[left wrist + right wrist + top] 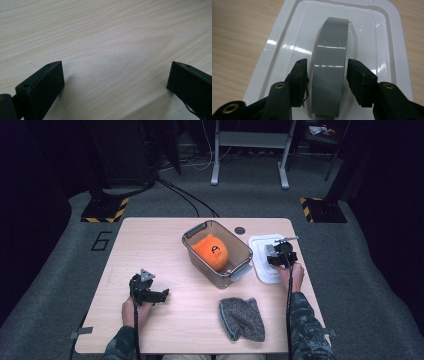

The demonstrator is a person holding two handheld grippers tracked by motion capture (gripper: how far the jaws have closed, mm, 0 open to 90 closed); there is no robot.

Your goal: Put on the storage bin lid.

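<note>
- 2 grippers over 1 wooden table (150,240); landmark = clear bin (235,265), which sits a bit right of table centre, turned at an angle.
- Left of the bin: wide bare stretch of tabletop, running out to the table's left edge.
- Left gripper (162,295) sits well left of the bin and nearer the person, over bare wood, well clear of everything.
- Left gripper view: jaws wide apart, nothing between them, only wood grain (112,37) under them.
- White lid (262,265) lies flat just right of the bin, close to the table's right edge; little free room on that side.
- Right gripper (327,72) is over the lid, right of the bin.
- Right gripper view: jaws straddle the lid's grey handle strip (332,65), partly closed, a thin gap showing on each side, pads not pressing it.
- Grey knitted cloth (242,318) lies in front of the bin toward the person, near the table's front edge, apart from both grippers.
- Small dark disc (240,230) just behind the bin, near the far edge.
- Bin is open-topped, grey latches (241,271) on its ends; inside, 1 orange rounded object (210,251) with a small dark mark.
- Object takes up the back-left part of the bin; the end nearest the lid looks free.
- Beyond the far edge: grey carpet (250,200), cables, frame legs.
</note>
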